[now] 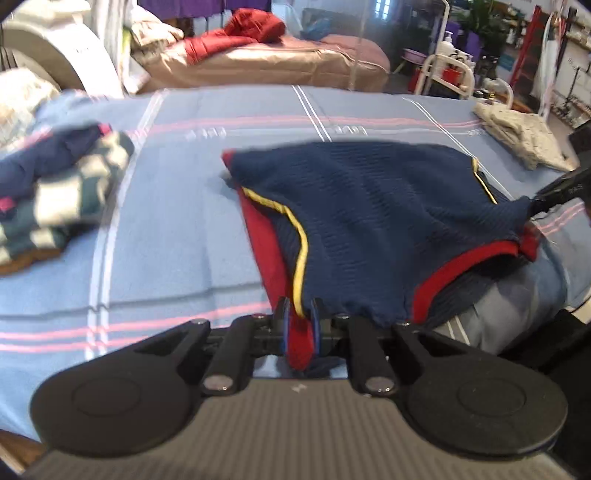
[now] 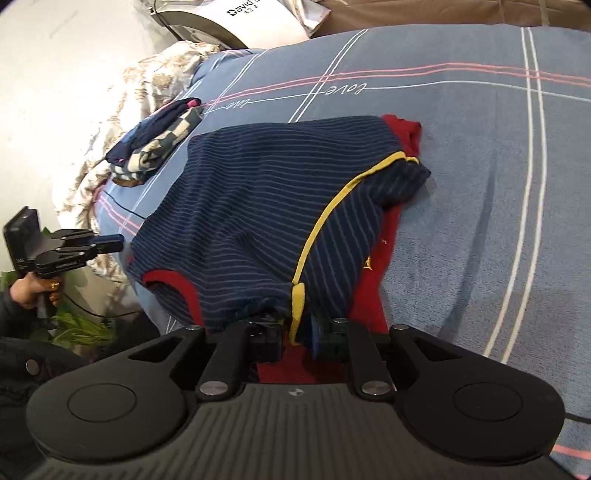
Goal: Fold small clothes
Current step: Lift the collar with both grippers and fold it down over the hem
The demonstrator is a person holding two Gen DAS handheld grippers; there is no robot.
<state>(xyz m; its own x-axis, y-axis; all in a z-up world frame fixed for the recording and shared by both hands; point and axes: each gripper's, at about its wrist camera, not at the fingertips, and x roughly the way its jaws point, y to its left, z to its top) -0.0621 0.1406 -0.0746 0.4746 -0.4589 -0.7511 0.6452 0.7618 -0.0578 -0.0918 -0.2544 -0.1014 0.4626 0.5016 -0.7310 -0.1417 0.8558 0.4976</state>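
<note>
Navy ribbed knit with thin pale stripes, red lining and yellow piping: a small garment (image 2: pixel 258 206) lies folded over on itself across a blue bedspread (image 2: pixel 480 184) crossed by pink and white lines, its near hem hanging toward both grippers at the bed's edge. Left gripper (image 1: pixel 299 321), seen from its own camera, has its jaws drawn nearly together with a fold of red lining and yellow-piped edge pinched between the blue pads; cloth runs taut from there up into the body of the garment. Right gripper (image 2: pixel 295 332) sits at the opposite corner of the hem; its jaws stand apart, with the yellow-edged hem and some red lining lying in the gap, and the pads do not appear to press on it, though the fabric hides the fingertips, so contact is uncertain. In the left wrist view the right gripper's black fingers (image 1: pixel 561 192) reach in from the right edge to the garment's corner. In the right wrist view the left gripper shows at the left edge, its handle held by a person's hand (image 2: pixel 29 291) in a dark sleeve. A pile of other small clothes (image 2: pixel 159 147), navy and checked teal-and-white, rests further up the bed, apart from the garment. A folded pale grey piece (image 1: pixel 524 136) sits at the bedspread's far right corner. Beyond, a second bed with a tan cover (image 1: pixel 266 66) and a crumpled dark red blanket (image 1: pixel 251 27).
</note>
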